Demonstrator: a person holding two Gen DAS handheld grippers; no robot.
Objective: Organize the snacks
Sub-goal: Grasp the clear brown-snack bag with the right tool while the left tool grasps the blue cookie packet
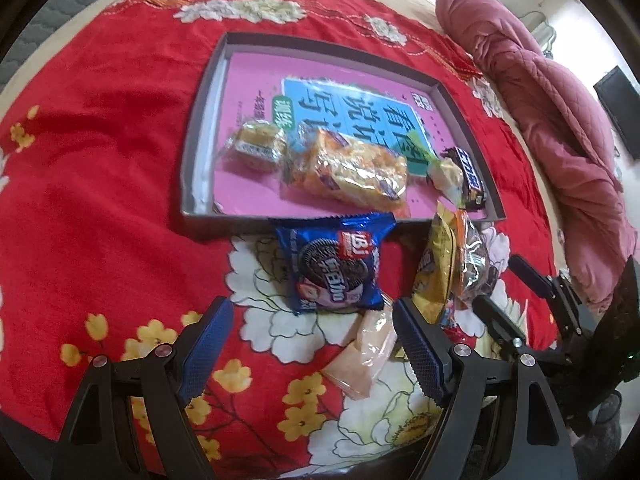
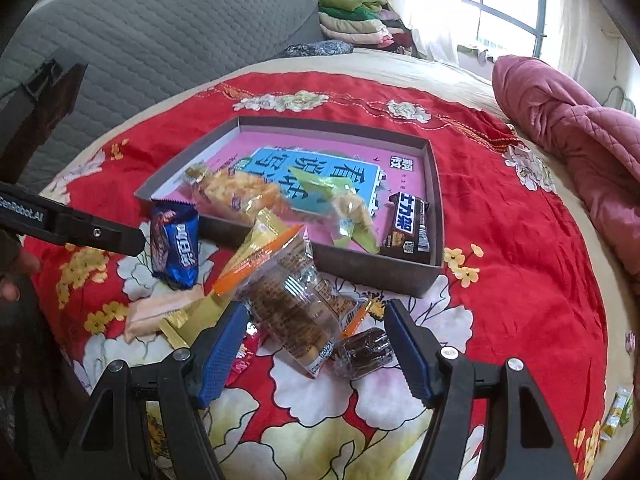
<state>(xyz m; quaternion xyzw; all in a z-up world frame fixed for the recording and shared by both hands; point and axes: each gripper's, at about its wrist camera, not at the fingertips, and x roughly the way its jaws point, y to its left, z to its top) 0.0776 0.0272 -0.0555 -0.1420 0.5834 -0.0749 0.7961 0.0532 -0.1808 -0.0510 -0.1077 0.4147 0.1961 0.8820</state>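
My tongs over loose snacks beside the box — both pairs spread, pinching nothing.
My left tongs [image 1: 308, 320] hang above the blue cookie packet [image 1: 334, 268] touching the box's [image 1: 192, 160] near edge; my right tongs [image 2: 316, 320] straddle a clear cookie pack [image 2: 292, 308] — the chocolate bar [image 2: 408, 224] lies in the box's near right corner.

The bedspread [image 2: 500, 280] is bright red, patterned with large white peonies and small yellow blossoms. The tray [image 2: 436, 200] has grey-brown walls and a pink floor bearing a light-blue panel with dark characters. The cookie packet [image 1: 336, 268] is deep blue with a black-and-white biscuit printed on it. The chocolate bar [image 2: 408, 222] is dark brown with white lettering. The quilt [image 2: 580, 152] is dusty rose. Both grippers' pads [image 2: 408, 356] are blue on black frames.
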